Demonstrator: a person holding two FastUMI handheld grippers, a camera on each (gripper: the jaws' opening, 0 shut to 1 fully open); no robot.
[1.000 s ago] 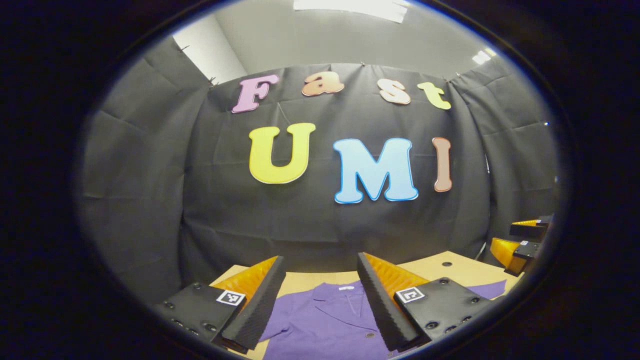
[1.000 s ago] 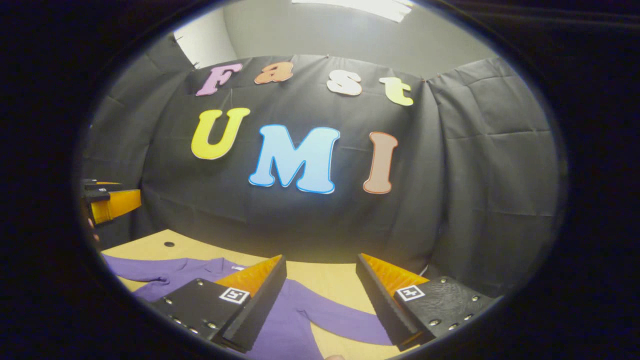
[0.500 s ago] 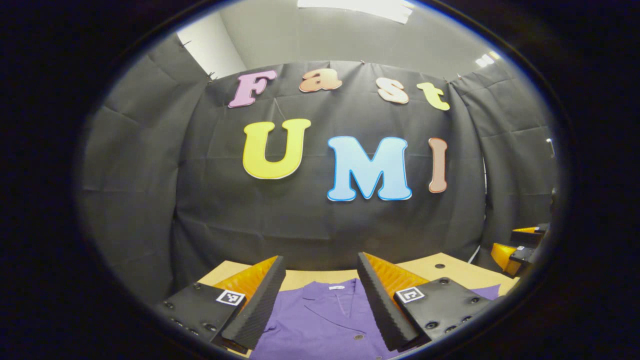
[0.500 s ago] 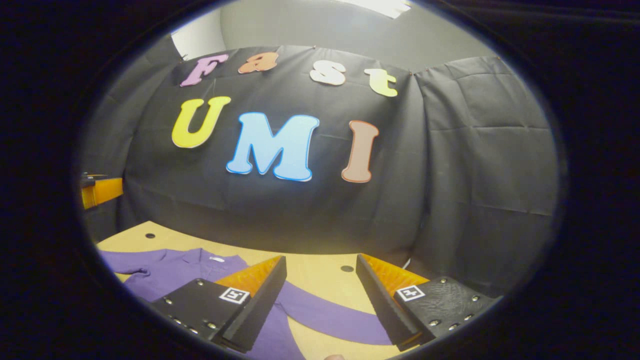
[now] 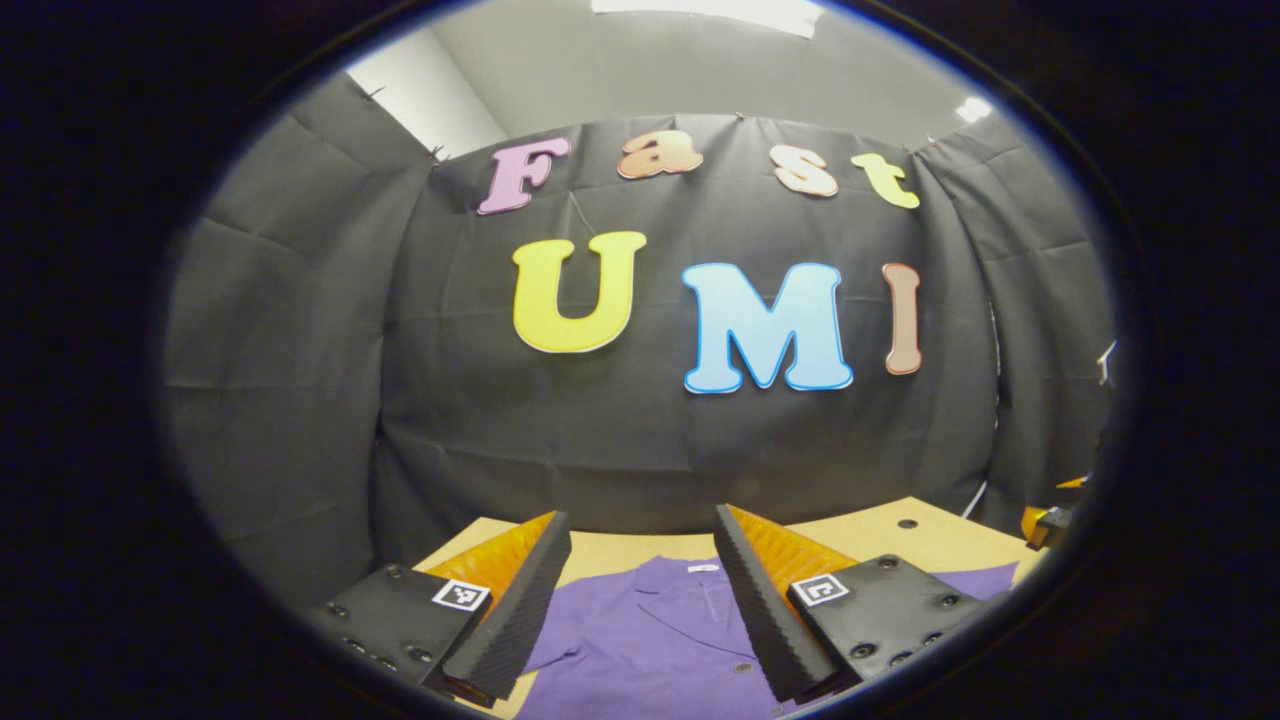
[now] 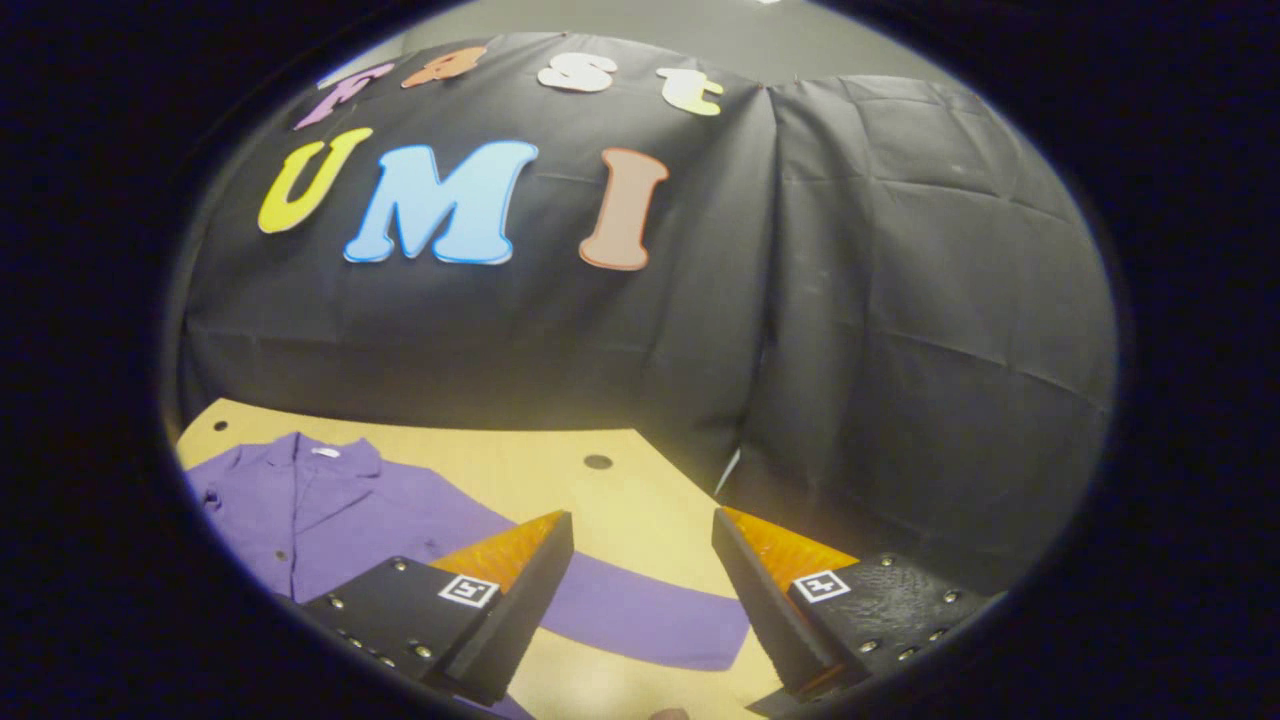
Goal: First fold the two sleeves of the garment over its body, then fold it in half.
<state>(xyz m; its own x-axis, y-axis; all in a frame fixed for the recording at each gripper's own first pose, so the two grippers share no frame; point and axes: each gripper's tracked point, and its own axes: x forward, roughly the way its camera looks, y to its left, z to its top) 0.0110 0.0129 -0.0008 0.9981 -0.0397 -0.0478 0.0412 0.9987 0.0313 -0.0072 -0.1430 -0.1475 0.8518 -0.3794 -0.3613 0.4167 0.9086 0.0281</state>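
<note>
Flat on smooth wooden table [image 6: 640, 490]: purple shirt [image 6: 330, 510], sleeve [image 6: 640, 620] outstretched.

The left tool [image 5: 640, 610] is held level, looking forward, its two fingers spread wide apart with nothing between them. The right tool [image 6: 640, 610] is tipped slightly downward, its fingers likewise wide apart and gripping nothing. A small part of the right tool also shows at the far right edge of the left gripper view.
</note>
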